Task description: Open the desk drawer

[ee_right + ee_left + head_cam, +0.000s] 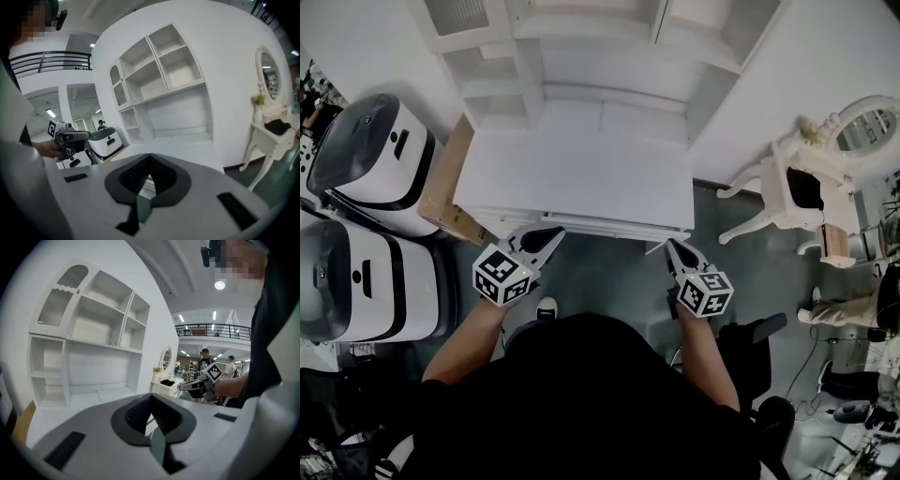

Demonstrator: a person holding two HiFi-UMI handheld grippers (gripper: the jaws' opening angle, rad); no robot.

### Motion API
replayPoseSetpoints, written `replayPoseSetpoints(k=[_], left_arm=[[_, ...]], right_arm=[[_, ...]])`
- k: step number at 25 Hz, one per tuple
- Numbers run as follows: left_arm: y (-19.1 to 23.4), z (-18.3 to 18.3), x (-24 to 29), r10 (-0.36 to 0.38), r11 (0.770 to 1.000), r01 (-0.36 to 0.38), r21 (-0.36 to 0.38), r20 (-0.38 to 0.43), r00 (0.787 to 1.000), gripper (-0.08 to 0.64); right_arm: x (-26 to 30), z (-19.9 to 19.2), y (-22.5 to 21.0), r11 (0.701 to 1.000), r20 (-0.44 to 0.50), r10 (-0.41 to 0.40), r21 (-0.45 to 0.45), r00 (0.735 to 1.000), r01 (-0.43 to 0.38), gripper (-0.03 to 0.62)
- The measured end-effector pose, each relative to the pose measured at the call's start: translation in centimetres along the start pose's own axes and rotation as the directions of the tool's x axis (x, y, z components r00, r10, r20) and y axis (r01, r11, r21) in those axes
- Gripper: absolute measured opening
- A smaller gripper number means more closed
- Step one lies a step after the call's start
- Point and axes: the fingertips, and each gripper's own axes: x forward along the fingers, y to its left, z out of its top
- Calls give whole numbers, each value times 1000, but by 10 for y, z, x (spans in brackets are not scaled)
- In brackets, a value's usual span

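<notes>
The white desk (581, 178) with a shelf hutch (581, 56) stands ahead of me. Its front edge (591, 225), where the drawer sits, runs between my two grippers; I cannot tell whether the drawer is out at all. My left gripper (555, 233) is shut and empty, its tip at the left part of that edge. My right gripper (669, 246) is also shut and empty, just below the edge's right end. The left gripper view shows closed jaws (151, 396) over the desk top, the right gripper (202, 383) beyond. The right gripper view shows closed jaws (149, 156) likewise.
Two white-and-black machines (370, 155) (366, 281) stand left of the desk, with a cardboard box (442, 192) against its side. A white ornate vanity (792, 192) with an oval mirror (867, 127) is at the right. A black chair (750, 342) is beside my right arm.
</notes>
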Motion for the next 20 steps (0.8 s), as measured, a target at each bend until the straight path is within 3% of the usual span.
replayPoseSetpoints(k=[6,13,17,20], left_arm=[[47,-9,-22,-66,998,66,-16,-12,998,8],[89,-24,-35,-138,990,137,-36,-27,990,8],[103,-33,-41,-190,976,186,-113,-19,982,8],[110,-37,-39,-205,971,201,-131,-24,978,8]], right_arm=[[30,7,41,998,4,-55,6,998,55,2],[54,-17,57,986,-50,-162,42,985,164,2],[64,-30,66,977,-79,-207,42,975,210,2],[69,-39,63,970,-92,-233,52,968,238,2]])
